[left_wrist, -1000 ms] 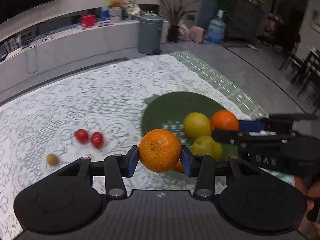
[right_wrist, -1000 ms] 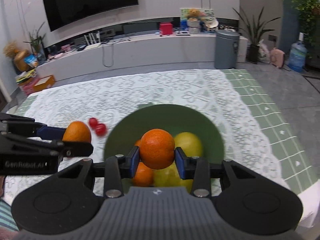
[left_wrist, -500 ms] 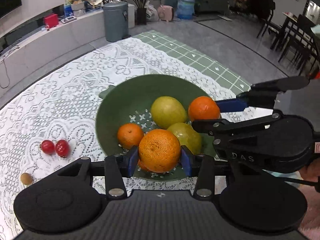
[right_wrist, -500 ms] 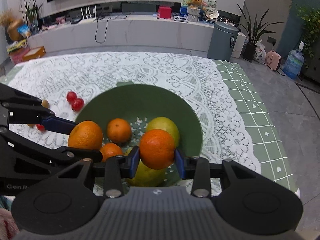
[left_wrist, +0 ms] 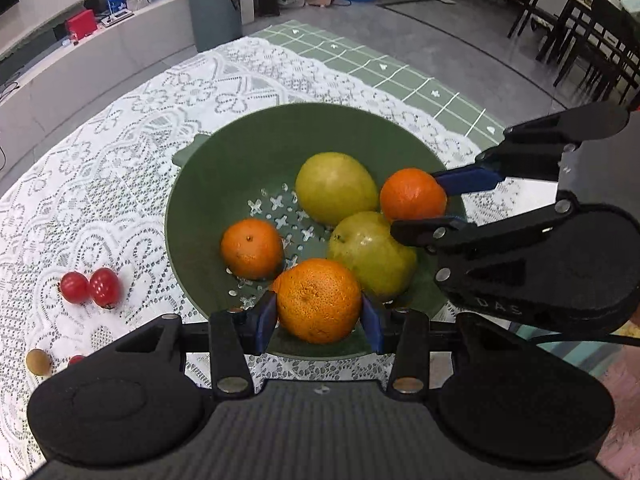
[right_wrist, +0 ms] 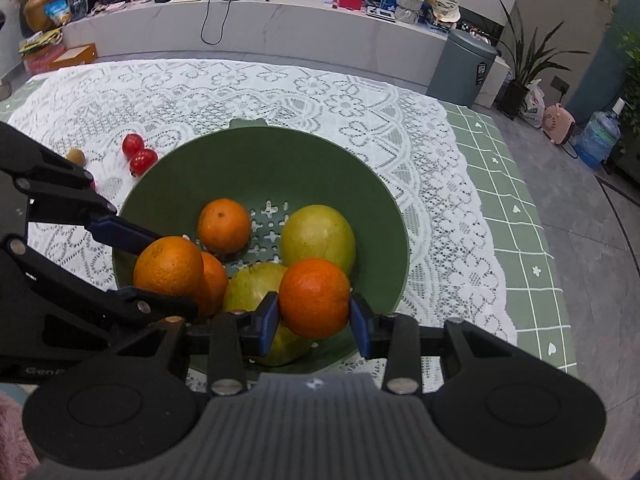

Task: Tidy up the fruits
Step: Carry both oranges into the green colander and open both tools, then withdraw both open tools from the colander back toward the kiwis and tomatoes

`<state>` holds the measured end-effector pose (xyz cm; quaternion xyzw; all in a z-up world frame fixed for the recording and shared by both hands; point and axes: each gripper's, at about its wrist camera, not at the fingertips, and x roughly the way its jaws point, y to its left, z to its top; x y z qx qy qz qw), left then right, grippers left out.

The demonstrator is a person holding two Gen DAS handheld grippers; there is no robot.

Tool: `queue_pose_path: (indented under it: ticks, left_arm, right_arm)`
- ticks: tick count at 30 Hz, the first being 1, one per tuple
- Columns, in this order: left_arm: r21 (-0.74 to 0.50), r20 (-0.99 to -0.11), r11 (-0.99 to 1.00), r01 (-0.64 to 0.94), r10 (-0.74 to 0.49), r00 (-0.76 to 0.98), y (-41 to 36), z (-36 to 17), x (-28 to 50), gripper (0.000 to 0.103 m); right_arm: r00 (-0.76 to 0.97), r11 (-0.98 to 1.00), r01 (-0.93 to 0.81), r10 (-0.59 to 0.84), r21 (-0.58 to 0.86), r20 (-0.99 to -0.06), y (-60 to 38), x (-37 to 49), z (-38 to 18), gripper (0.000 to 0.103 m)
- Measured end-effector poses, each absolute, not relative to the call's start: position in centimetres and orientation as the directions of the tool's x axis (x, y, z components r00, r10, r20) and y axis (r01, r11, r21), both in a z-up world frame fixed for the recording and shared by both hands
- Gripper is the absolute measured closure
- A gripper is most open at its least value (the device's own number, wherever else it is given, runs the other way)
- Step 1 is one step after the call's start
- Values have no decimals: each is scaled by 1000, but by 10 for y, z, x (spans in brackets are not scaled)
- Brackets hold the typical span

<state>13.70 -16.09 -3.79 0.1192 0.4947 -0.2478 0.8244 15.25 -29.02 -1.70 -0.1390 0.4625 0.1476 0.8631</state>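
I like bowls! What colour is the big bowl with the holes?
Dark green colander bowl, clearest in the right wrist view.

White lace tablecloth (right_wrist: 360, 96) over green checked cloth (right_wrist: 516, 200), grey tiled floor (left_wrist: 460, 40) at 1 o'clock, long white low counter (right_wrist: 256, 28) at 12, grey bin (right_wrist: 464, 68), potted plant (right_wrist: 524, 60), water jug (right_wrist: 600, 136) at 2, dark dining chairs (left_wrist: 592, 32).
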Motion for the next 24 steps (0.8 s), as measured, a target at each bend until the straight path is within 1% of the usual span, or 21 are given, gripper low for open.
queue_pose_path:
  ticks: [10,13,16,19,24]
  left_arm:
    - [-24,-896,832,554,-263,357,-167,-47,142,52]
    - [0,-896,830,558,-247,368,-169,-48,142,52]
    - [-2,-895,834,552,-248,371,-168,-48,142,52]
    - [-1,-892,835,550,-249,377,-167,-48,142,48]
    - [-2,-882,835,550,-261,393,-165,-42,139,47]
  right_arm:
    - [513,907,-407,129,-109,-849,-290,157,-18,67]
    - [514,905,-410,124,-116,-849,-289,157,-18,67]
    - [516,906,-407,122,-117,-848,-289,157,-17,67]
    - [517,906,-405,118,-121,-848,-288,156,-17,67]
    - [519,907,-401,108,-129,-848,-287,156,-17,67]
